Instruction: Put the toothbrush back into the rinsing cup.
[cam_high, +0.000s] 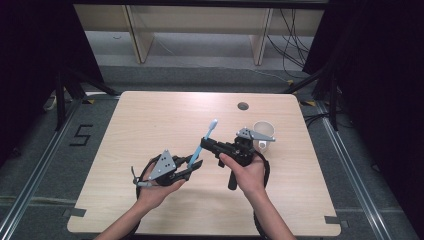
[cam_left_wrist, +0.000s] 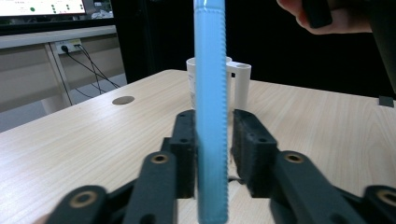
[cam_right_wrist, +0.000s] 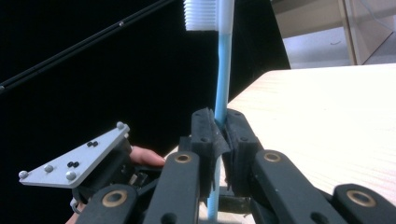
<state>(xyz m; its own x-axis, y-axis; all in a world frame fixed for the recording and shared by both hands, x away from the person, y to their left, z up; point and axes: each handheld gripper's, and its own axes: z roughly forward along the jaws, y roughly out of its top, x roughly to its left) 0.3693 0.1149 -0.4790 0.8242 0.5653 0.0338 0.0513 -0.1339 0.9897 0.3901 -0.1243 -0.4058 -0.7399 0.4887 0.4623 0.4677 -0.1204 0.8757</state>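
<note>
The blue toothbrush (cam_high: 204, 140) hangs in the air above the surface (cam_high: 150, 115), held between the two tongs, its white bristle head (cam_right_wrist: 201, 14) at the far upper end and its handle slanting down toward the person's left hand. The right tongs (cam_high: 206, 143) grip it partway along the handle: in the right gripper view the two black pads (cam_right_wrist: 205, 135) are pressed tight against the thin blue shaft, which rises straight up from between them to the bristles. The left tongs (cam_high: 196, 165) sit around the lower end of the handle. In the left gripper view the wide ribbed handle (cam_left_wrist: 211, 107) stands upright between the pads (cam_left_wrist: 252, 140); the pad on one side lies against it, while a narrow gap shows at the other side, so these tongs are slightly parted and not clamping.

Beyond the right tongs, just behind the grey plate on top of them, a white mug (cam_high: 264, 135) stands upright on the surface with its handle turned to the side; in the left gripper view it shows directly behind the toothbrush (cam_left_wrist: 236, 79). Farther off, past the mug, a round cable hole (cam_high: 243, 106) is set into the surface near its far edge. The person's left hand (cam_high: 159, 187) and right hand (cam_high: 249, 172) come in from the near side, each wrapped around its tool, the two close together over the middle of the surface.
</note>
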